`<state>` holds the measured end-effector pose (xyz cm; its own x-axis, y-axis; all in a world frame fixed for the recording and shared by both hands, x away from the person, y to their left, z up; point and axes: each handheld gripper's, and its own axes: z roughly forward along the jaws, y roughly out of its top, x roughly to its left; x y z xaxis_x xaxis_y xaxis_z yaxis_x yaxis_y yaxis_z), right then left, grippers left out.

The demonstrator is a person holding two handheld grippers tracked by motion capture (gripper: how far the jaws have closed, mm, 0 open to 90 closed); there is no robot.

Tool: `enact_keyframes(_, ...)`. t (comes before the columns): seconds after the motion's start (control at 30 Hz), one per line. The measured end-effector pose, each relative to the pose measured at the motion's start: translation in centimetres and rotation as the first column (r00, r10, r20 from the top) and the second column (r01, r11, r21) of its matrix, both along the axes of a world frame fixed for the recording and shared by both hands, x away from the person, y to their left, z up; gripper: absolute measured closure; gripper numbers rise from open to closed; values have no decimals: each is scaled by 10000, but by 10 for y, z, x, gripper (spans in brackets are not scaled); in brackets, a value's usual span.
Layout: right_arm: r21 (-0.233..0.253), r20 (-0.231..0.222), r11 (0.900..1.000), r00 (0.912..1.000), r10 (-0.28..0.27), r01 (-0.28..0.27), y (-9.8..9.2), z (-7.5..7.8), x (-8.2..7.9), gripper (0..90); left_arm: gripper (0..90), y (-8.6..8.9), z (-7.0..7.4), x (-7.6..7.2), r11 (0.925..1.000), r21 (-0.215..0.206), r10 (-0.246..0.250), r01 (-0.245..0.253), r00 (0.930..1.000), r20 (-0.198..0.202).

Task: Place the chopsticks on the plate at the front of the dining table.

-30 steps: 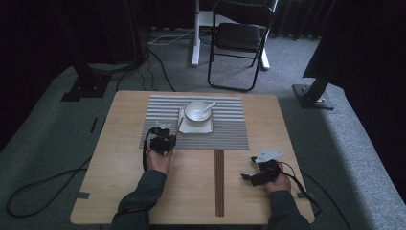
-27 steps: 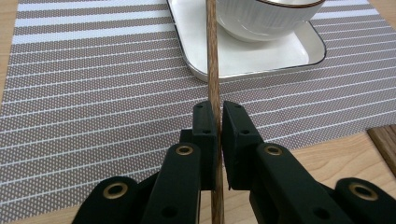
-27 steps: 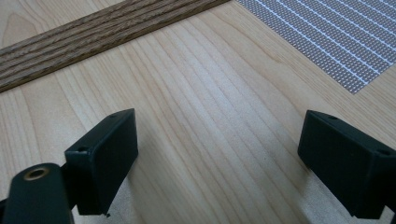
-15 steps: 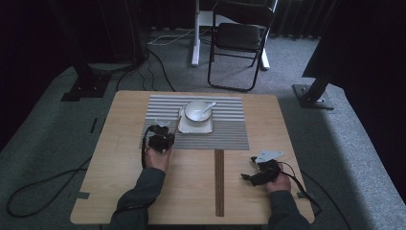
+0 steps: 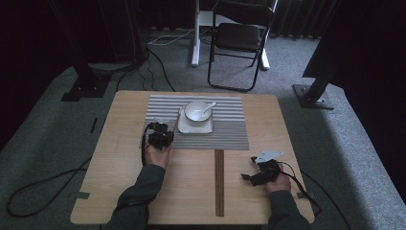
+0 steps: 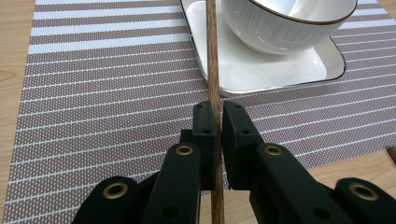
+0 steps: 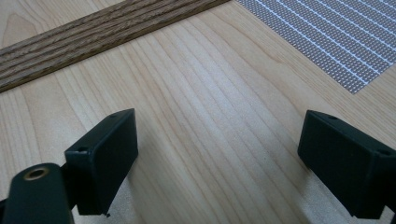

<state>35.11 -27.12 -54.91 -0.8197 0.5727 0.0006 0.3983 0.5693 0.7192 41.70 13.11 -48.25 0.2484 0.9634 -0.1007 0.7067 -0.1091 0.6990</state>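
Chopstick [image 6: 212,56] top end cut off by my left gripper view's upper edge; bowl [image 6: 289,21] rim cropped there too.

Left hand-held gripper [image 6: 215,116]: jaws clamped on a thin brown wooden stick [image 6: 212,56], which runs upright through the frame. Beyond it, a white bowl [image 6: 285,23] sits on a white square plate [image 6: 261,70], on a striped placemat [image 6: 102,93].
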Motion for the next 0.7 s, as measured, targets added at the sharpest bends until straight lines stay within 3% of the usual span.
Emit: enact_keyframes(0.7,1,3,10000,10000,2,-2,0,0,0,116,844,3,-5,8,9998,-29,190,-190,9997,-149)
